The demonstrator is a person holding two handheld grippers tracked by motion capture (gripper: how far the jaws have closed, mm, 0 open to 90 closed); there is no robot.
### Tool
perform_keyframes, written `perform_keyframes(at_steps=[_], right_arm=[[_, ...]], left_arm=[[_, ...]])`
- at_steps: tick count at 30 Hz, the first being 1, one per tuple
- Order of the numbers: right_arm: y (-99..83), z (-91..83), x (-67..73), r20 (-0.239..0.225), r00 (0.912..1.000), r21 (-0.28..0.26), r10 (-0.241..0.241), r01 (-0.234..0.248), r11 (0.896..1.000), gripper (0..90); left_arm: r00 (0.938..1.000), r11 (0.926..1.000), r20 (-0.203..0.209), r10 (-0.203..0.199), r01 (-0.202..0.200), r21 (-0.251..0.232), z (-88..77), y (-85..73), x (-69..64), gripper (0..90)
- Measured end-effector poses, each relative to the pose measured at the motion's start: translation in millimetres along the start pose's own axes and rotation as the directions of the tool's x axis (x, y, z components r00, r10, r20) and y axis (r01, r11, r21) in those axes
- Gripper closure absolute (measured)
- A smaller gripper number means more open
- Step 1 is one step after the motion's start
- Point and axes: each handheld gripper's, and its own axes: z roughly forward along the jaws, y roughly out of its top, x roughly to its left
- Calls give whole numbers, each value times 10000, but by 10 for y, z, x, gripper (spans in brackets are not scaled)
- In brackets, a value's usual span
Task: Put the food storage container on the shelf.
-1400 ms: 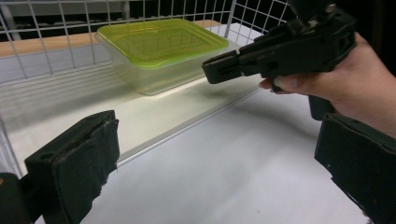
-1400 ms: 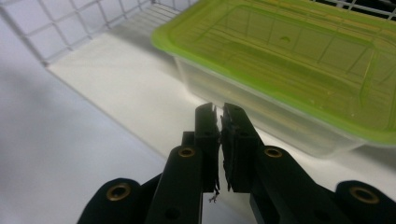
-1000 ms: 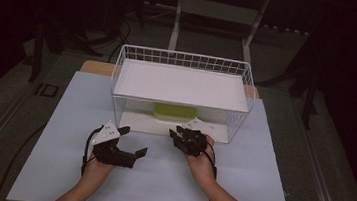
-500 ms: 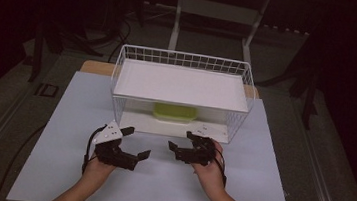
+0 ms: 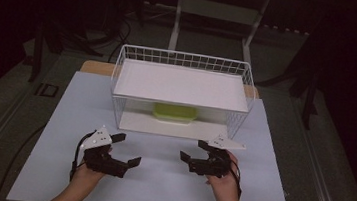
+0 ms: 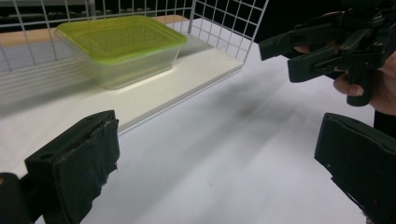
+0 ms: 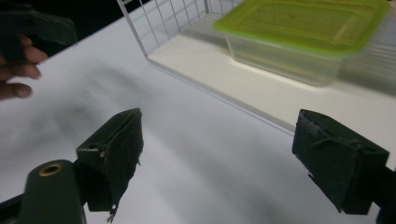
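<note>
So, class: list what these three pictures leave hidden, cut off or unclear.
- Box, high view: the upper shelf covers its back half.
- Box contents: none can be made out through the green lid and cloudy walls in either gripper view.
- Rack, both gripper views: top cut off by the frame edge.
- Room behind the table, high view: too dark.

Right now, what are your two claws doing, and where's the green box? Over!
Left gripper open, empty, over the table. Right gripper open, empty, facing it. Green-lidded box on the wire rack's lower shelf. Nothing between.
</note>
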Motion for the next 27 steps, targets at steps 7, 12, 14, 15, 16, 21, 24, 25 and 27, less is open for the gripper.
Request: perform_keyframes(at_steps=[7, 12, 14, 15, 16, 21, 24, 25, 27], right_arm=[[-99, -154, -44, 133, 9999, 83, -28, 27, 10000, 162], [-181, -264, -44, 178, 9998, 210, -80, 76, 9998, 162], [-217, -305, -50, 178, 9997, 232, -154, 150, 9996, 162], [-236, -318, -51, 257, 9994, 274, -214, 207, 9994, 162], [-256, -328, -57, 305, 9991, 326, -296, 286, 9991, 162], [-340, -365, -106, 262, 9995, 386, -202, 192, 9991, 162], [-371, -373, -139, 331, 9991, 281, -274, 265, 9993, 162], [-381, -373, -154, 300, 9992, 262, -279, 271, 9993, 162], [-389, -378, -167, 284, 9992, 230, -285, 279, 9993, 162]], left_arm=[[10000, 9999, -18, -46, 47, 109, -84, -67, -19, 6], [10000, 9997, -80, -47, 49, 252, -139, -135, -18, 6], [9999, 9995, -118, -24, 28, 302, -154, -161, -14, 6], [9999, 9996, -115, -46, 49, 269, -162, -174, -13, 6], [9999, 9997, -114, -65, 68, 236, -168, -186, -11, 6], [9997, 9993, -226, 112, -103, 362, -164, -226, 1, 6], [9994, 9991, -283, 178, -168, 384, -155, -256, 16, 6], [9995, 9993, -263, 146, -136, 346, -154, -268, 27, 6], [9995, 9995, -306, 79, -69, 307, -155, -288, 44, 6]])
